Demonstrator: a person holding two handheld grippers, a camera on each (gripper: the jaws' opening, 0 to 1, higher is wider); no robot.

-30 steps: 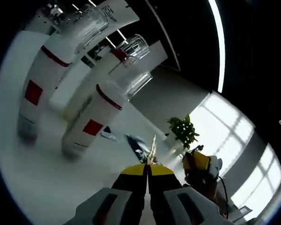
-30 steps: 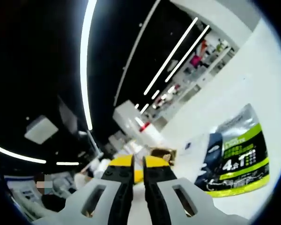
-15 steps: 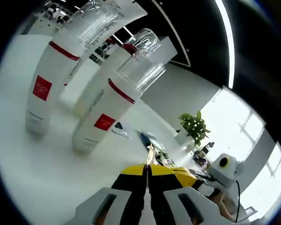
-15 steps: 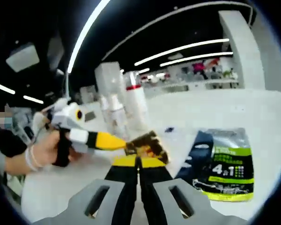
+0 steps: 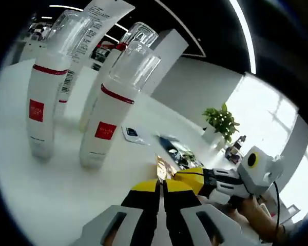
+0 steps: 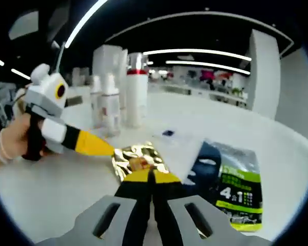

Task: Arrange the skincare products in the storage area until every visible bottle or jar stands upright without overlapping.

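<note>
Jaws of the left gripper (image 5: 161, 185) and of the right gripper (image 6: 150, 177) stand pressed together, each pair pinching an edge of the same crinkled gold foil sachet (image 6: 138, 160), which lies at lower centre of the right gripper view. Compared with half a second earlier, the left gripper, held in a hand (image 6: 13, 138), sits larger and nearer at the left of the right gripper view, and the right gripper has come into the lower right of the left gripper view. Smooth white cylindrical bottles (image 5: 105, 120) with red bands and clear ribbed caps stand upright at upper left of the left gripper view, close together on the glossy white table (image 5: 46, 189). A dark glossy pouch (image 6: 236, 184) with green print lies flat at lower right.
</note>
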